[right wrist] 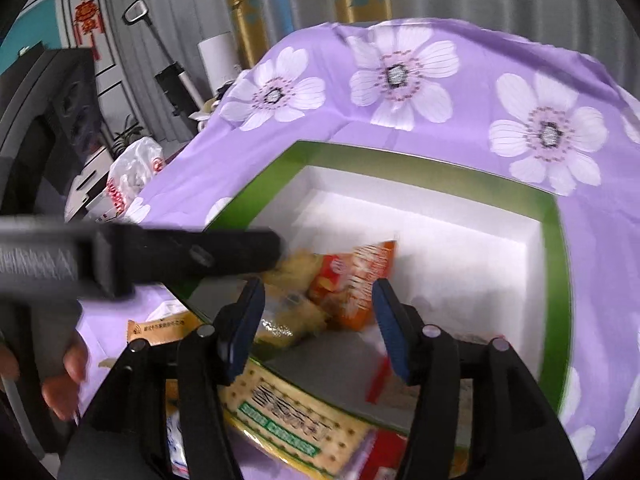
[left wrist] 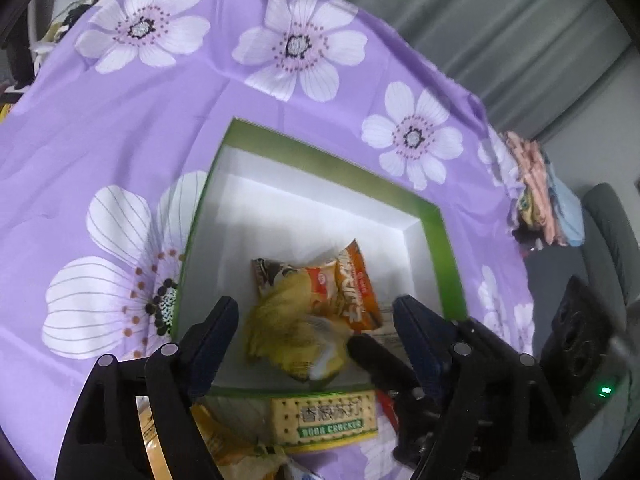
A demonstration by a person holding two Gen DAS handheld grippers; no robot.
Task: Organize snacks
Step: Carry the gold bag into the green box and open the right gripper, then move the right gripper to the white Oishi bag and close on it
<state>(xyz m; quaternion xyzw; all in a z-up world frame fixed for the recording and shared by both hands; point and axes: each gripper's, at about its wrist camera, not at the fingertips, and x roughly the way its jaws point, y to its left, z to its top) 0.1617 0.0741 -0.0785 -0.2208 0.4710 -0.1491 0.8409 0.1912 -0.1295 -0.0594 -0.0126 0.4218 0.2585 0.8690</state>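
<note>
Left wrist view: left gripper (left wrist: 314, 316) spread above green box (left wrist: 434, 240); yellow packet (left wrist: 288, 332) and orange packet (left wrist: 356, 292) lay loose inside. Right gripper (right wrist: 318, 320) likewise spread, gripping nothing. Soda crackers (left wrist: 324, 420) sat outside box's near wall.

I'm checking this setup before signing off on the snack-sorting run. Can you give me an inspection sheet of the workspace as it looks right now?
Surface: purple floral cloth over the table, lightly creased.
Job's things: green box, white inside, holds an orange snack packet and a yellow snack bag. A soda cracker pack lies outside its near wall.
Clutter: more wrappers on the cloth beside the crackers; too blurred to name.
Grippers: left tool open over the yellow bag, pads not pressing it; right tool open over the box's near edge, holding nothing.
Cables: nothing seen.
Surroundings: grey curtains, white plastic bag, folded clothes at the table edge.
</note>
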